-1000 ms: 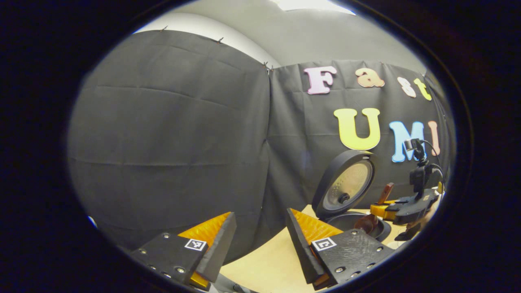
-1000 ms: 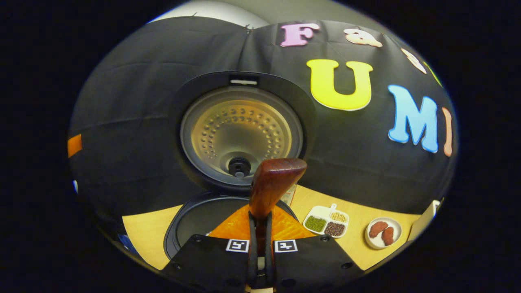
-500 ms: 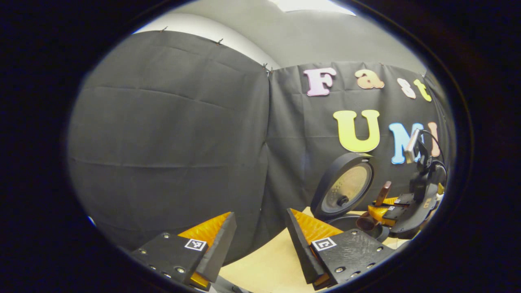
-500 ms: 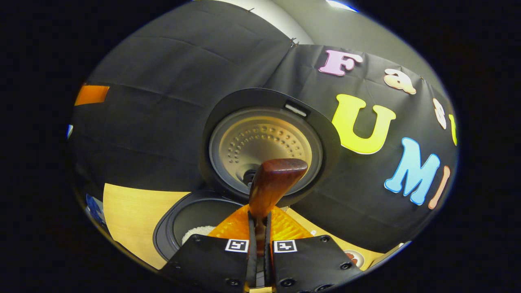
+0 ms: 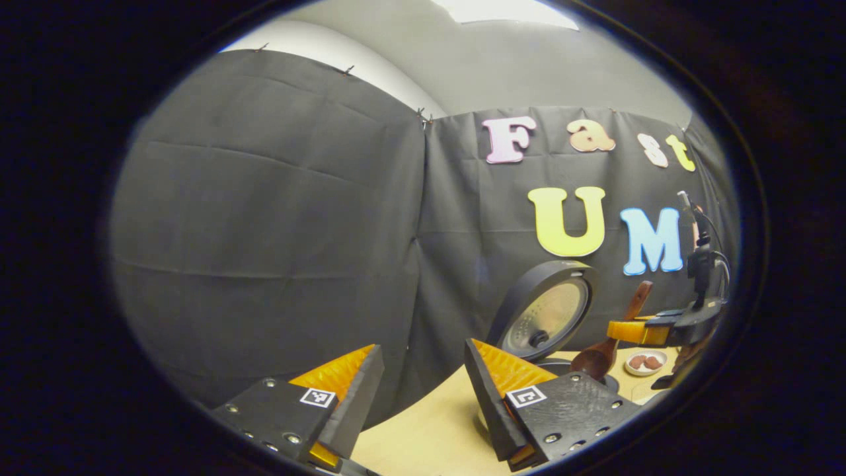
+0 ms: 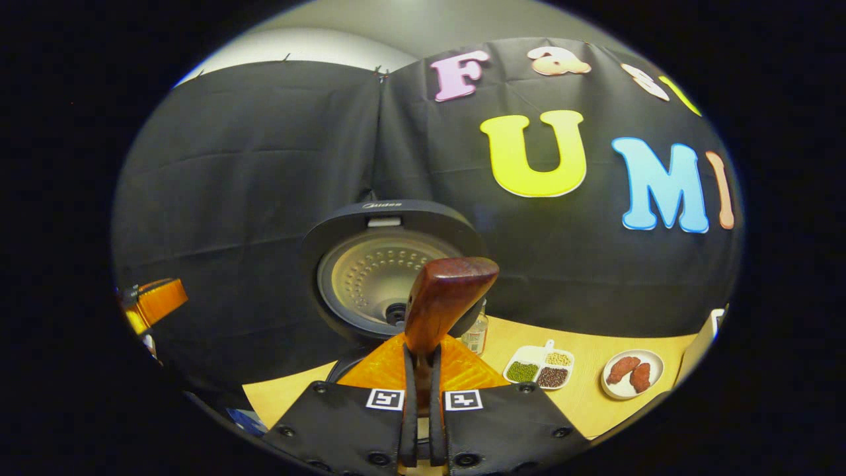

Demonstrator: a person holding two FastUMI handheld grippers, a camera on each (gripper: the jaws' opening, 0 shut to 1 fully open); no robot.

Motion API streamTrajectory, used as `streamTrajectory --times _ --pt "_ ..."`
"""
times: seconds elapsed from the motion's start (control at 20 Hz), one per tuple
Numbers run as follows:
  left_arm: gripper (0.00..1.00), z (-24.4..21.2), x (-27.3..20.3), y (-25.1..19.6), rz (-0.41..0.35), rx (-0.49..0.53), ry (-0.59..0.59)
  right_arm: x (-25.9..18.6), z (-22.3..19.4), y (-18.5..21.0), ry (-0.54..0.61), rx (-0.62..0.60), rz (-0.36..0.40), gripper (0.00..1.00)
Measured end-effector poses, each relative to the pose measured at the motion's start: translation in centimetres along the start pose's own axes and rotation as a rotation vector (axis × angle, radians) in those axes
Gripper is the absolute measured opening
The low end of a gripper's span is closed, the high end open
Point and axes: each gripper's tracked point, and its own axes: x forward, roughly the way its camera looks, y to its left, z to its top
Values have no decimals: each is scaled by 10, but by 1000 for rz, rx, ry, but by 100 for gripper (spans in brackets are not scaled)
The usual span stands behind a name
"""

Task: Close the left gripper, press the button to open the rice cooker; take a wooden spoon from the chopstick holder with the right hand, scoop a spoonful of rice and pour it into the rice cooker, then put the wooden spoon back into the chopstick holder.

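Note:
The rice cooker stands with its lid (image 6: pixel 390 277) up, and its inner plate faces me. A sliver of the pot rim (image 6: pixel 340 368) peeks out behind my right gripper (image 6: pixel 422 354), which is shut on the wooden spoon's handle (image 6: pixel 446 297). In the left gripper view the lid (image 5: pixel 542 314) stands at the right. The spoon (image 5: pixel 598 357) hangs bowl-down just above the pot, held by the right gripper (image 5: pixel 634 330). My left gripper (image 5: pixel 423 357) is open with nothing between its fingers, left of the cooker. The spoon's bowl is hidden in the right gripper view.
On the wooden table (image 6: pixel 588 396) right of the cooker lie a white divided dish of beans (image 6: pixel 538 365) and a small plate of reddish pieces (image 6: pixel 631 375). A small bottle (image 6: pixel 476 334) stands beside the lid. The left gripper (image 6: pixel 155 301) shows at the far left.
My right gripper has pulled back and levelled out, lifting the spoon away from the pot. The pot's inside and its rice have dropped out of sight. The left gripper barely shifted.

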Motion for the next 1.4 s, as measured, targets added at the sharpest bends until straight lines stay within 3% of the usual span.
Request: streamTrajectory --times 0.5,0.95,1.4 --pt "77 19 17 -76 -152 -10 -39 -65 25 -93 -70 97 -202 8" --pt "78 29 8 -142 -263 -12 -54 -135 11 -184 -77 156 -399 9" --pt "78 33 -8 -199 -353 -20 -58 -209 -7 -250 -68 186 -558 9"
